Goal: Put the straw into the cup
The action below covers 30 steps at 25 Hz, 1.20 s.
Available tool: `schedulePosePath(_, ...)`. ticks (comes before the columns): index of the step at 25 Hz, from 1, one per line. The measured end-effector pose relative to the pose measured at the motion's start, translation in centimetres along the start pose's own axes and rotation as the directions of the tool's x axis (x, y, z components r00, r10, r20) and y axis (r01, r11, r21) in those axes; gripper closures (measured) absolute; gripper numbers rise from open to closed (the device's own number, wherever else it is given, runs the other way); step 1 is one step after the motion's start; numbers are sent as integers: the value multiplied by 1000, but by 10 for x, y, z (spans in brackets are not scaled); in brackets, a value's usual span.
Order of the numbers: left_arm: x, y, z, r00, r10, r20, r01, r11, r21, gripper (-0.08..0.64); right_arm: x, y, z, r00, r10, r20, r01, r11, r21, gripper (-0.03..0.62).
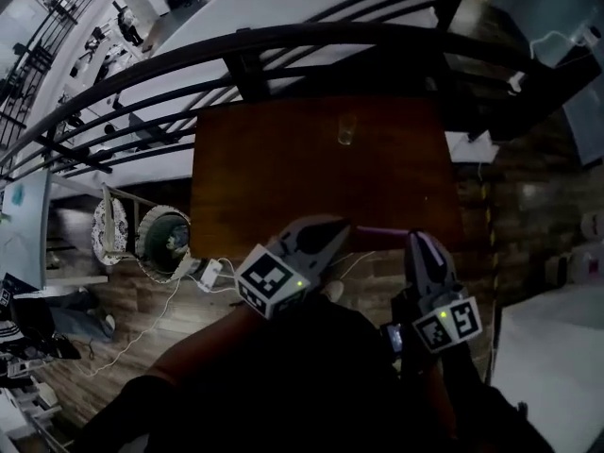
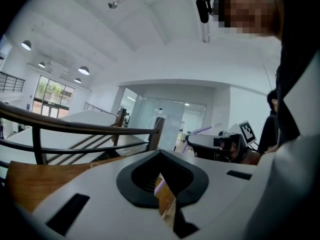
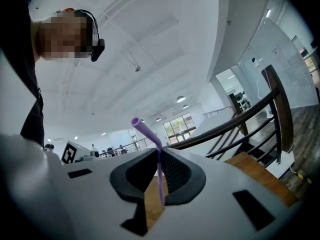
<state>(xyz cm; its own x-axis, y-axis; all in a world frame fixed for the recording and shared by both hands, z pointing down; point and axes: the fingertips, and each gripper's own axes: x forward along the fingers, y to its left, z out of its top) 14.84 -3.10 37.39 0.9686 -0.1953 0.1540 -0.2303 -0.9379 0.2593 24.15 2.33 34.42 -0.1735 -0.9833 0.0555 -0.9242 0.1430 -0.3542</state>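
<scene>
I find the purple straw [image 3: 158, 176] nipped between the narrowed jaws of the right gripper [image 1: 416, 241], its bent end rising above them. Its other end reaches the left gripper [image 1: 343, 226], whose jaws are likewise drawn close upon it. Both grippers hang over the near edge of the wooden table [image 1: 274, 177]. The cup [image 1: 346, 131] stands upright near the far edge, well apart, with only bare tabletop between. A dark railing [image 1: 283, 43] runs behind the table. A white adapter [image 1: 209, 274] lies on the floor at left.
</scene>
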Motion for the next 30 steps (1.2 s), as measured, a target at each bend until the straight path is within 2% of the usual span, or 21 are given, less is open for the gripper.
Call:
schedulePosePath(8, 7, 34, 10, 999, 31, 23, -31, 1000, -5, 549, 39, -5, 6, 999, 34, -11, -34, 999, -9, 557)
schedulePosePath(19, 18, 91, 32, 1000, 6, 21, -6, 1000, -2, 549, 105, -9, 19, 999, 32, 0, -32, 999, -11, 557)
schedulePosePath(30, -1, 139, 31, 1000, 24, 17, -24, 1000, -18, 549, 155, 9, 5, 998, 60, -22, -60, 998, -4, 557)
